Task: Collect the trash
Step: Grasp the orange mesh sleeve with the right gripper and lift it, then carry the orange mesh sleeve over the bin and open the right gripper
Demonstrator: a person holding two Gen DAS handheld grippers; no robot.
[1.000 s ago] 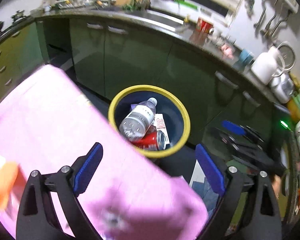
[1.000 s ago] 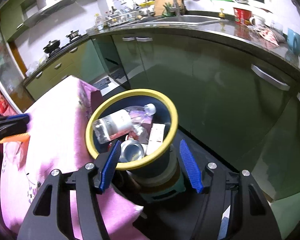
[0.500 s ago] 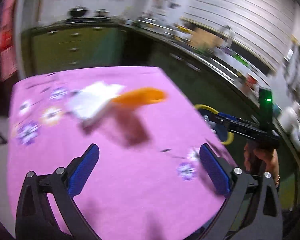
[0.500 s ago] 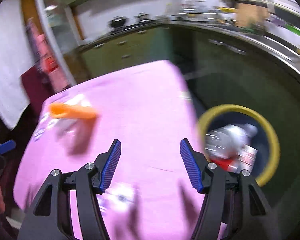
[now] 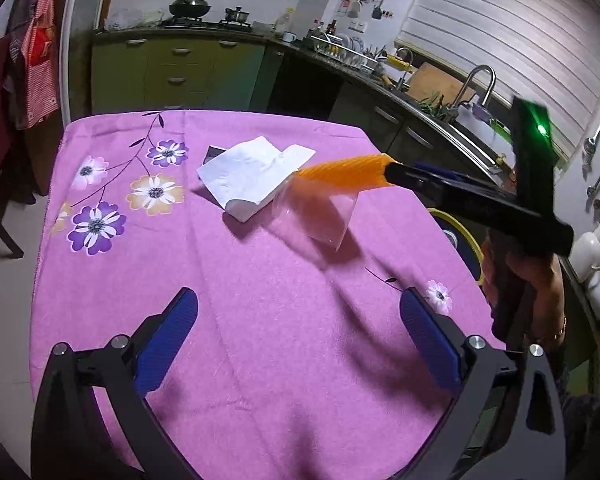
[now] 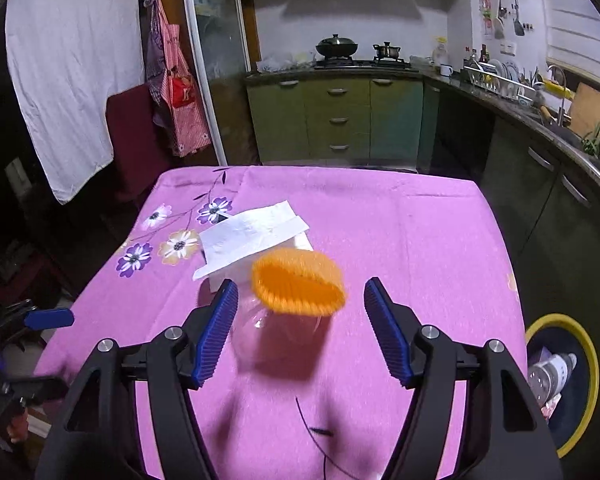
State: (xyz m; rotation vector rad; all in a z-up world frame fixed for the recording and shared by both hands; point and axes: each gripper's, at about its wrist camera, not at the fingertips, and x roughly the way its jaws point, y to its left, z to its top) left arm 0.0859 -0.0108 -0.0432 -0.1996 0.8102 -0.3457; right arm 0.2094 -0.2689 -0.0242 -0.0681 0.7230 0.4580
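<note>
A clear plastic cup with a ribbed orange rim (image 6: 298,290) lies on its side on the pink flowered tablecloth (image 6: 400,240); it also shows in the left wrist view (image 5: 320,216). A white paper napkin (image 6: 248,236) lies just behind it, also seen in the left wrist view (image 5: 256,172). My right gripper (image 6: 300,332) is open, its fingers on either side of the cup, not touching. My left gripper (image 5: 300,320) is open and empty over the table's near part. The right gripper's body (image 5: 480,200) crosses the left wrist view.
A blue bin with a yellow rim (image 6: 588,360) stands on the floor right of the table, holding a bottle (image 6: 550,372) and other trash. Green cabinets and a counter with a sink (image 5: 472,120) run behind and right. A white cloth (image 6: 68,72) hangs at the left.
Both grippers have swung from the bin to the table. The right gripper has closed in on the cup, which now lies between its open fingers.
</note>
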